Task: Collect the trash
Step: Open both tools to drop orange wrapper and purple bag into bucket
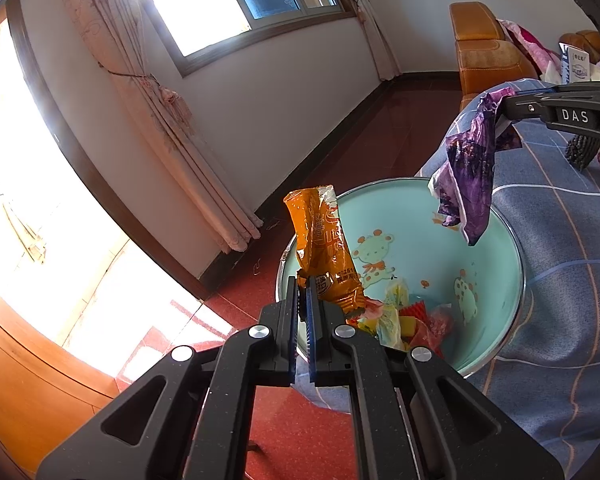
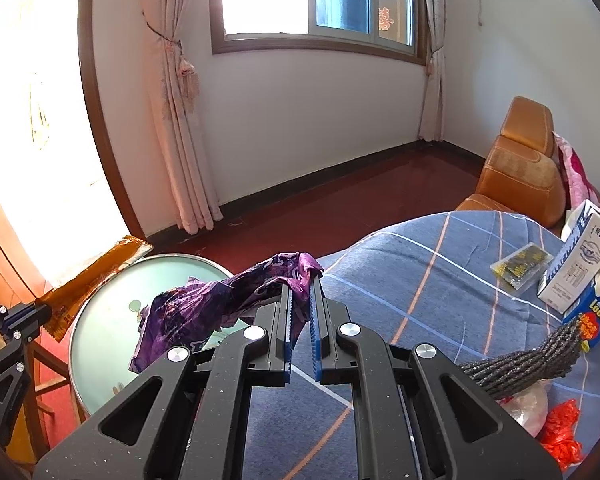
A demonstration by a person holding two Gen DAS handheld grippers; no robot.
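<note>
Trash bin [image 1: 496,240]: pale blue inside, cartoon animals printed on the wall, metal rim. It stands on the red floor [image 1: 260,272], hard against the edge of the bed [image 1: 560,280] with its blue checked cover. At the bottom lies a heap of crumpled wrappers [image 1: 404,320], yellow, red and white; single pieces cannot be told apart.

My left gripper [image 1: 305,292]: fingers pressed together on the lower end of an orange snack wrapper [image 1: 320,240]. The wrapper stands up from the pinch, over the near rim of the bin. This gripper points downward toward the bin's mouth.

My right gripper [image 2: 300,292]: fingers pinching a crumpled purple wrapper [image 2: 204,308] by one corner. The rest of it hangs loose to the left, above the far side of the bin's opening, touching nothing below. From the left wrist view this gripper reaches in level from the right, over the bed's edge.

On the bed, well right of the bin: a white and blue carton [image 2: 580,264], a small clear packet [image 2: 520,266], a blue box [image 2: 592,320], a red plastic scrap [image 2: 562,432].
</note>
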